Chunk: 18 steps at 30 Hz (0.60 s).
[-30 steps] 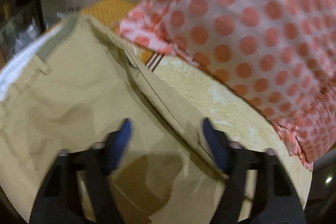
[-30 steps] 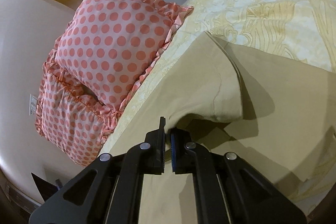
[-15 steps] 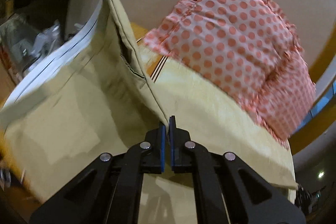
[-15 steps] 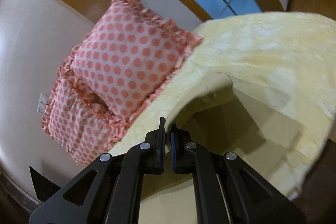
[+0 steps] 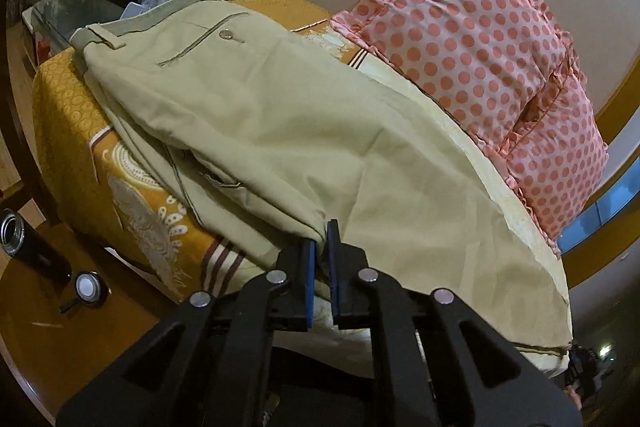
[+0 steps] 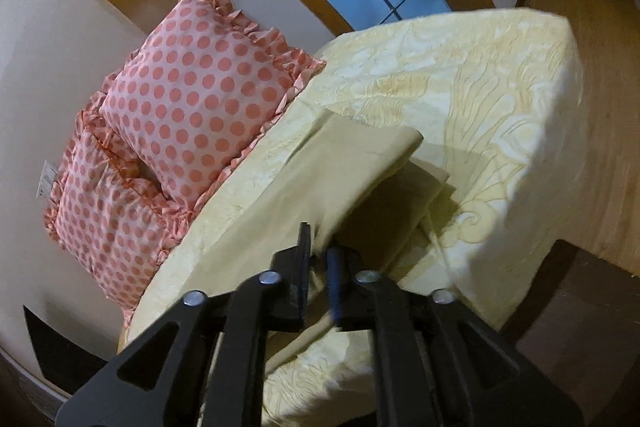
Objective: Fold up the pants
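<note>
1. Pants (image 5: 304, 131) of khaki cloth lie across the bed (image 6: 460, 75), one leg laid over the other, waistband at the orange end of the cover and hems toward the pale end

2. Left gripper (image 5: 322, 247) has its blue pads nearly pressed together, pinching the side fold of the upper leg around mid-length

3. Right gripper (image 6: 320, 259) is narrowly parted; the leg edge runs into the gap, but blur hides whether the pads bite it, so I cannot tell if it holds or has let go

4. Near the hems, in the right wrist view, the upper leg sits slightly off the lower one, which peeks out beside it

5. Polka-dot pillows (image 6: 188, 107) lean at the wall just beside the pants; a dark flask (image 5: 28, 247) and its cap (image 5: 87, 285) sit on the wooden floor by the bed's orange end

6. Handling, as I judge it: the cloth looks light, soft and limp, so it sags between grips and creases easily; it should not slip from rubber pads

7. Best holds seem to be the stiffer seams, hems and waistband, both layers taken together
</note>
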Each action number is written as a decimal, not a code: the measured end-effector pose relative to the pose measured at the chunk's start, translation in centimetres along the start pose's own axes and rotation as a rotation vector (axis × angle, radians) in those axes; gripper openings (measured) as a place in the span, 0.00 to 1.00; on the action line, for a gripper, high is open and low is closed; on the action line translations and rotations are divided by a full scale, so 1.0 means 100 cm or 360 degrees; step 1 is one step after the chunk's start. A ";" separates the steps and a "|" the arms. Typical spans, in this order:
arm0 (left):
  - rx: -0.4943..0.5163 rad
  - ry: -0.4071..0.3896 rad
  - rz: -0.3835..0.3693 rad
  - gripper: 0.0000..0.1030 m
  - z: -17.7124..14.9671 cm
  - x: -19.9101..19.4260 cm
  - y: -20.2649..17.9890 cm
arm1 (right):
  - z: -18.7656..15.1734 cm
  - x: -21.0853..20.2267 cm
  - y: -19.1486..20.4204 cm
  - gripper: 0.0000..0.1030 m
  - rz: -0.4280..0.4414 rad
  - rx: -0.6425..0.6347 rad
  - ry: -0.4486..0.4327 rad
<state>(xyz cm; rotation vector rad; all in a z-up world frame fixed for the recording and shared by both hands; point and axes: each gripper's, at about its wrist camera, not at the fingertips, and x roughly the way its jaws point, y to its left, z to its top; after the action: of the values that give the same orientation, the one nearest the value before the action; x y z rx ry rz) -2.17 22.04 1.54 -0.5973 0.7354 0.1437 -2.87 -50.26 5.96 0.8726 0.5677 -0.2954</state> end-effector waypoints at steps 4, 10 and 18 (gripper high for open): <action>0.0025 -0.0048 -0.0024 0.31 -0.003 -0.006 -0.001 | 0.004 -0.015 -0.007 0.57 -0.0120 -0.0030 -0.0189; 0.0044 -0.0084 -0.0055 0.44 -0.005 -0.008 -0.002 | -0.009 0.004 -0.016 0.47 -0.0156 -0.0054 -0.0123; 0.0042 -0.0144 -0.0105 0.57 -0.007 -0.015 0.000 | -0.038 0.015 0.003 0.29 -0.0024 -0.0340 -0.0156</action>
<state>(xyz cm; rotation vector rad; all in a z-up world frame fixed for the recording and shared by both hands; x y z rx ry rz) -3.66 21.78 2.13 -0.5854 0.6283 0.0991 -2.81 -47.13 3.29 0.6443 0.5045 -0.2841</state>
